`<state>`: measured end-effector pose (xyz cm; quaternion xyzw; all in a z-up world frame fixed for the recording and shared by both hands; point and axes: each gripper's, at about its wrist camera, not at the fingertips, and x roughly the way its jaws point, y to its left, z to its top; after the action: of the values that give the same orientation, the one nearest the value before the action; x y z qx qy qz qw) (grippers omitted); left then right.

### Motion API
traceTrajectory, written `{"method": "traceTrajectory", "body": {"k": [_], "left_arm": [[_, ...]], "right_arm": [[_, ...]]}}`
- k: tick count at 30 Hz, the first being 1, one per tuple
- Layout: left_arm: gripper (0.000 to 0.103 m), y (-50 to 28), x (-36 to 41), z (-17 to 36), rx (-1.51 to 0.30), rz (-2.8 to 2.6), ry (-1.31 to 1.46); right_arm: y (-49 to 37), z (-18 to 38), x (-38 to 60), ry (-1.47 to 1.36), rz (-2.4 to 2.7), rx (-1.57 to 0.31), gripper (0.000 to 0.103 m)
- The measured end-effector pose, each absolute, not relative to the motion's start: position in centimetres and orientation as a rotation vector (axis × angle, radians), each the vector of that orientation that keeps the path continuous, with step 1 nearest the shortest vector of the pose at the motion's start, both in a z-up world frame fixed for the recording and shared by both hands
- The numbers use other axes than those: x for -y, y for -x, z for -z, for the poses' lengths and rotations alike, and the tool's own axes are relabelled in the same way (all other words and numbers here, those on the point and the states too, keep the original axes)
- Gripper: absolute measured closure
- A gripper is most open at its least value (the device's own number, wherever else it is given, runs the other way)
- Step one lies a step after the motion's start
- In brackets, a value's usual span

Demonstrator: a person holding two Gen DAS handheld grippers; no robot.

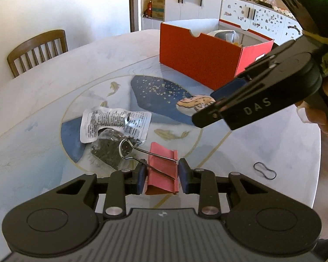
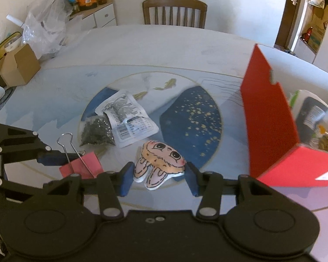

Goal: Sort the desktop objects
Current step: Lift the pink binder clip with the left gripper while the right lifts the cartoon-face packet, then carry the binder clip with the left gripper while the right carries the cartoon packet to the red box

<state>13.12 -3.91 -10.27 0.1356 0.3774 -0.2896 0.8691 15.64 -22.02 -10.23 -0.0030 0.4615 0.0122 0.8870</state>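
Note:
My left gripper (image 1: 162, 178) is shut on a red binder clip (image 1: 161, 170) with silver wire handles, close over the table. In the right wrist view the clip (image 2: 81, 163) and the left gripper (image 2: 54, 159) sit at the lower left. My right gripper (image 2: 158, 175) is shut on a bunny-face eraser (image 2: 161, 158), whose ears point toward the camera. In the left wrist view the right gripper (image 1: 210, 104) holds the eraser (image 1: 194, 103) above the table. A red cardboard box (image 1: 199, 52) with items inside stands behind; it is at the right in the right wrist view (image 2: 271, 118).
A white printed sachet (image 1: 113, 122) and a clear bag of dark bits (image 1: 111, 150) lie left of centre. A black rubber band (image 1: 264, 171) lies at the right. A wooden chair (image 2: 175, 12) stands at the far edge. A brown carton (image 2: 17, 65) sits far left.

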Motion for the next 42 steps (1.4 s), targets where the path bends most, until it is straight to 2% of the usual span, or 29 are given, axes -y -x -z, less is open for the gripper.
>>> {"method": "traceTrajectory", "body": {"k": [21, 42], "left_arm": [[0.074, -12.6, 8.4, 6.8, -0.782, 0.656, -0.209], [0.074, -14.3, 16.3, 2.0, -0.678, 0.700, -0.201]], "right_arm": [[-10.7, 7.3, 26.7, -0.045, -0.001, -0.913, 0.054], [-8.6, 2.2, 34.1, -0.005, 0.025, -0.813, 0.054]]}}
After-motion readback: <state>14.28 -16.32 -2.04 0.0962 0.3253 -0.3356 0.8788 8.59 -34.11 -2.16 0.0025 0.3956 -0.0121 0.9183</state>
